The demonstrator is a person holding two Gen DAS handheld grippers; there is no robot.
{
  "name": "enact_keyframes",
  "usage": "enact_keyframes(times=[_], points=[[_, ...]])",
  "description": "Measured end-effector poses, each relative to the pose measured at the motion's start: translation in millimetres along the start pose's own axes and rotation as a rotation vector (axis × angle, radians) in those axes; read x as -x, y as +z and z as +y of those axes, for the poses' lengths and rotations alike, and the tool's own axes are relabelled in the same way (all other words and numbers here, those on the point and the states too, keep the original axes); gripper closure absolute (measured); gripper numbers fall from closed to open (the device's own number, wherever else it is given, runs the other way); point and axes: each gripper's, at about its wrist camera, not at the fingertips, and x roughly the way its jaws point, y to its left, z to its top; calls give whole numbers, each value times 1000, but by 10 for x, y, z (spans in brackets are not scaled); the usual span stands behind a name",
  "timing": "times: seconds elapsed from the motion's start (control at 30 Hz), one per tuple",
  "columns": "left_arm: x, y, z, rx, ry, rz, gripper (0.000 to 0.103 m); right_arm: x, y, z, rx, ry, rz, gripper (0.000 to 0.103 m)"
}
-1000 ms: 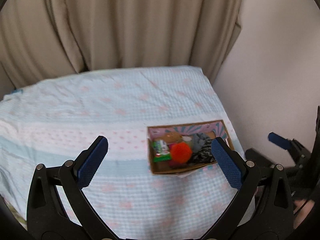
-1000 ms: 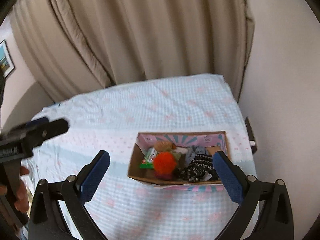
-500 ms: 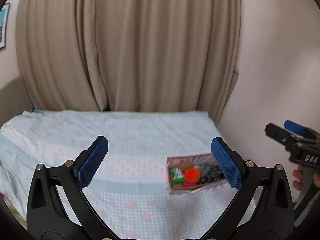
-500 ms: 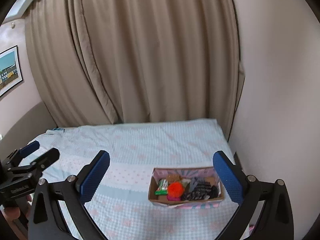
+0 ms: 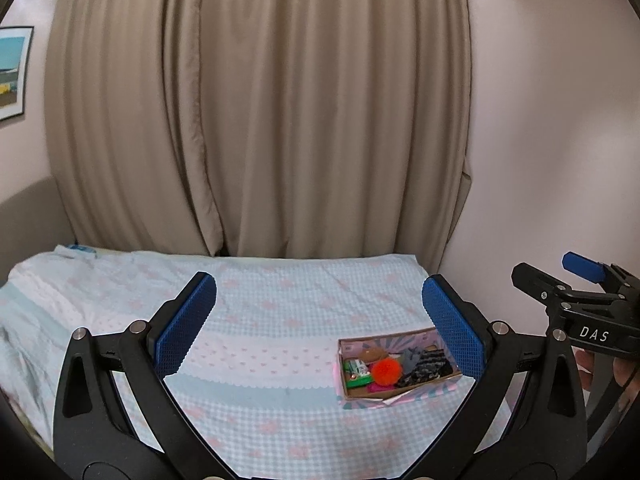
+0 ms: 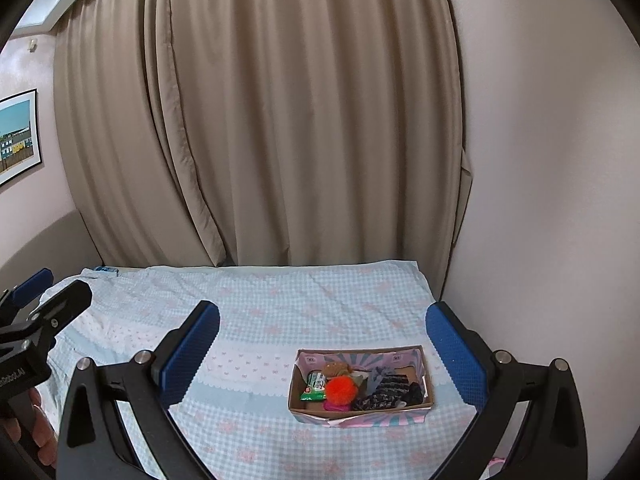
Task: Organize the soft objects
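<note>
A shallow cardboard box with a pink and teal printed outside sits on the bed's right side, also in the left wrist view as the box. Inside lie an orange fluffy pompom, a green packet, a brown soft piece, a pink item and dark patterned cloth. My left gripper is open, held high and well back from the box. My right gripper is open too, empty, above the bed with the box below and between its fingers.
The bed carries a pale blue checked sheet with pink marks. Beige curtains hang behind it, a plain wall stands close on the right, and a framed picture hangs on the left wall. A hand holds the left tool.
Both grippers have pulled up and back from the box, so it looks smaller and lower in both views and more curtain shows. Both stay open and empty.
</note>
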Motion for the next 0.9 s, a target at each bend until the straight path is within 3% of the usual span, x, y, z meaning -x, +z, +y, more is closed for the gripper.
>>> enact_keyframes(times=[0.9], points=[[58, -21, 47, 7, -2, -13, 0, 75, -14, -2, -3, -23, -5, 0]])
